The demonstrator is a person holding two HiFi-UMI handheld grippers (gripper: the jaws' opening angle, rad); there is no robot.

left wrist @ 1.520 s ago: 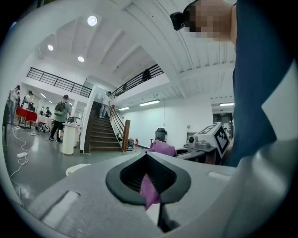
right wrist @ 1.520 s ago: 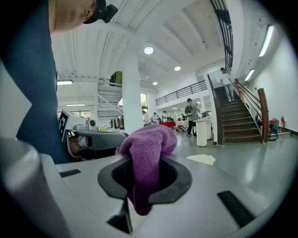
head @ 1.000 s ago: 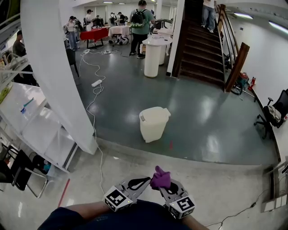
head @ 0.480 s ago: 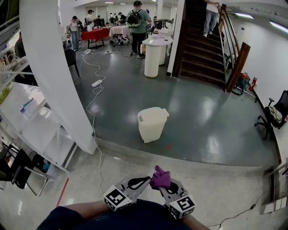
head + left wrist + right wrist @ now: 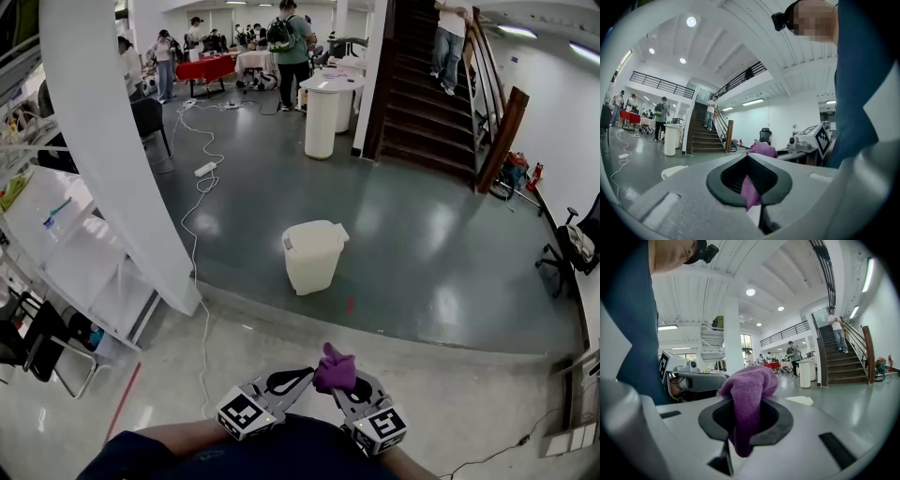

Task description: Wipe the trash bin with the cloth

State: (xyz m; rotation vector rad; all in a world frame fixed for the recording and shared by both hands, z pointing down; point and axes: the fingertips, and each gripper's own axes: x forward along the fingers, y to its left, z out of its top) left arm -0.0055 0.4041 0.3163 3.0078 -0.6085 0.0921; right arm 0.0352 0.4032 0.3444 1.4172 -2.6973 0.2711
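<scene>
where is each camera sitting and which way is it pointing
Head view: on the person's head, facing steeply down across the floor to the trash bin; shows forearms, left gripper and right gripper, both at the cloth.
Left gripper view: on the left gripper, looking along jaws shut on a strip of cloth, toward the stairs; the person's dark top fills its right.
Right gripper view: on the right gripper, looking along jaws shut on the cloth, into the hall; dark top at left.
Shared: both gripper views show cloth, trash bin and stairs.

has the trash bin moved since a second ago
No. The trash bin sits just as far from the red floor mark as before; only the camera shifted.
</scene>
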